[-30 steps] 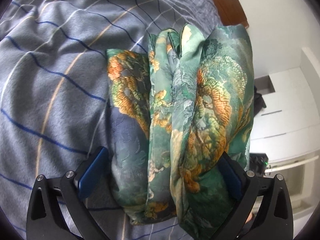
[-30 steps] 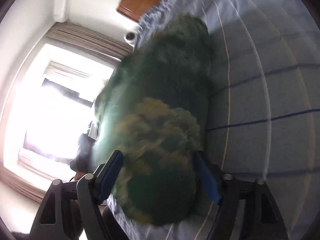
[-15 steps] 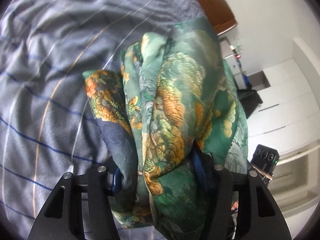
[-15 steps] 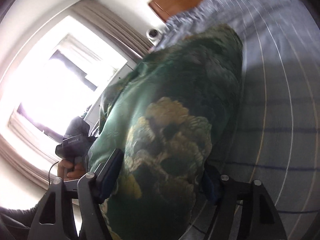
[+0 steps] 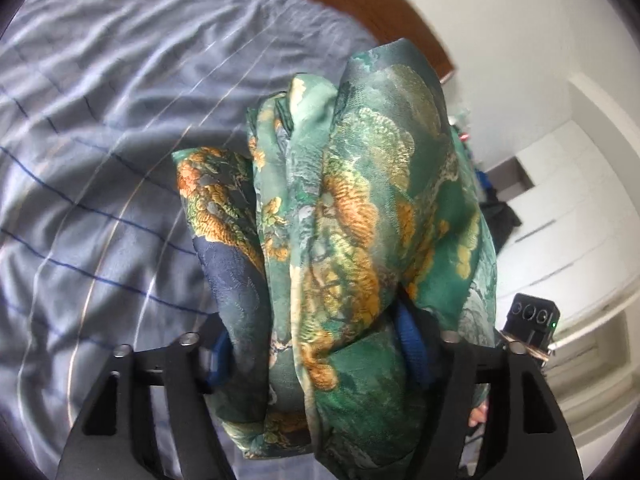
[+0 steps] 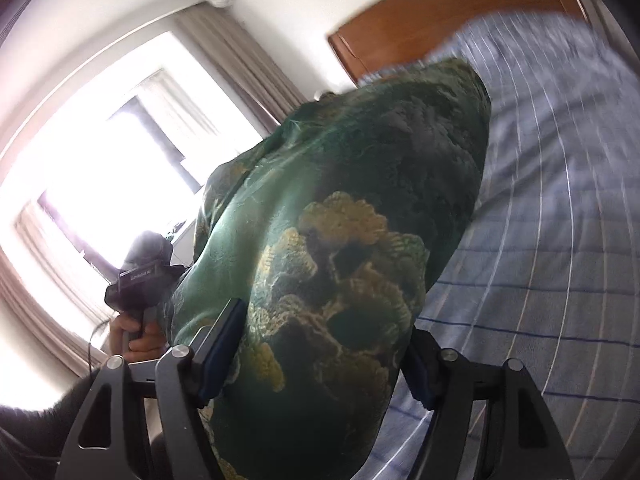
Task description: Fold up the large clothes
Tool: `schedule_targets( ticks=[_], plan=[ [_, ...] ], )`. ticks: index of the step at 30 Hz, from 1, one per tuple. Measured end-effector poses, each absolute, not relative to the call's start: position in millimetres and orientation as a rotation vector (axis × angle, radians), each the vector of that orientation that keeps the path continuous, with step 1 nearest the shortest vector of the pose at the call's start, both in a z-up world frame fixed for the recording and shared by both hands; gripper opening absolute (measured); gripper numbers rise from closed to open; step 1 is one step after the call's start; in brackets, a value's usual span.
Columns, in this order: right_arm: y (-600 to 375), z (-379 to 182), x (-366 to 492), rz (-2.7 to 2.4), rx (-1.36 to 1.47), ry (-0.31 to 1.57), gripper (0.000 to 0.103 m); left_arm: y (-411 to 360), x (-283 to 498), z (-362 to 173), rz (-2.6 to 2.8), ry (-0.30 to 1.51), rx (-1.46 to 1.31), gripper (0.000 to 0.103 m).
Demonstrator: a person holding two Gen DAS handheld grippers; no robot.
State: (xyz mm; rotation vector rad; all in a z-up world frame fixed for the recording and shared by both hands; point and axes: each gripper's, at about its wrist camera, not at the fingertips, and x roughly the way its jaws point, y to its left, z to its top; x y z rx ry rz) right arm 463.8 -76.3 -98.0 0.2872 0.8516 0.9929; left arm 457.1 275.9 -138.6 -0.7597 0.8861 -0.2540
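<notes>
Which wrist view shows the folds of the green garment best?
The left wrist view: the green garment shows sharp, separate folded layers, clamped in the left gripper. The right wrist view shows one smooth, backlit, darker face, held in the right gripper.

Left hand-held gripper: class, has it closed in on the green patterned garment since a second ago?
Yes. The left hand-held gripper has shut on the green patterned garment, lifting the bundle toward the wooden headboard, above the striped bedcover.

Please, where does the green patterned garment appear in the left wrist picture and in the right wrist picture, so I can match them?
Left wrist: the green patterned garment fills centre and lower right, bunched between the left tongs.
Right wrist: it fills the centre, between the right tongs.
Shared landmark: the brown headboard behind the striped bedding.
</notes>
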Motion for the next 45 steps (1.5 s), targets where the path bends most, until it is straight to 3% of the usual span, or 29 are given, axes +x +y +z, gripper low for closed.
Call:
schedule_targets(
  ticks=[3, 5, 8, 11, 14, 17, 22, 24, 45],
  plan=[
    [-87, -159, 503, 0.926, 0.423, 1.094, 0.087, 294, 454, -185, -0.18, 0.994, -0.76, 0.079],
    [-106, -191, 502, 0.816, 0.47, 1.156, 0.091, 300, 435, -183, -0.203, 0.939, -0.75, 0.084],
    [-145, -191, 470, 0.789, 0.536, 1.025, 0.094, 292, 397, -149, -0.125, 0.854, -0.557, 0.09],
    [-161, -147, 421, 0.737, 0.321, 0.83, 0.094, 262, 358, -111, 0.049, 0.761, -0.278, 0.1],
    [-158, -102, 362, 0.654, 0.109, 0.701, 0.094, 215, 319, -79, 0.254, 0.647, -0.023, 0.103],
    [-148, -65, 306, 0.526, -0.07, 0.553, 0.094, 181, 287, -64, 0.298, 0.593, 0.02, 0.103],
    [-142, -27, 229, 0.388, -0.139, 0.33, 0.097, 139, 256, -53, 0.38, 0.575, 0.044, 0.103],
    [-142, -20, 206, 0.351, -0.137, 0.341, 0.103, 127, 246, -53, 0.382, 0.567, 0.056, 0.103],
    [-122, -38, 97, 0.321, -0.181, 0.603, 0.103, 59, 173, -49, 0.288, 0.624, -0.006, 0.103]
  ],
)
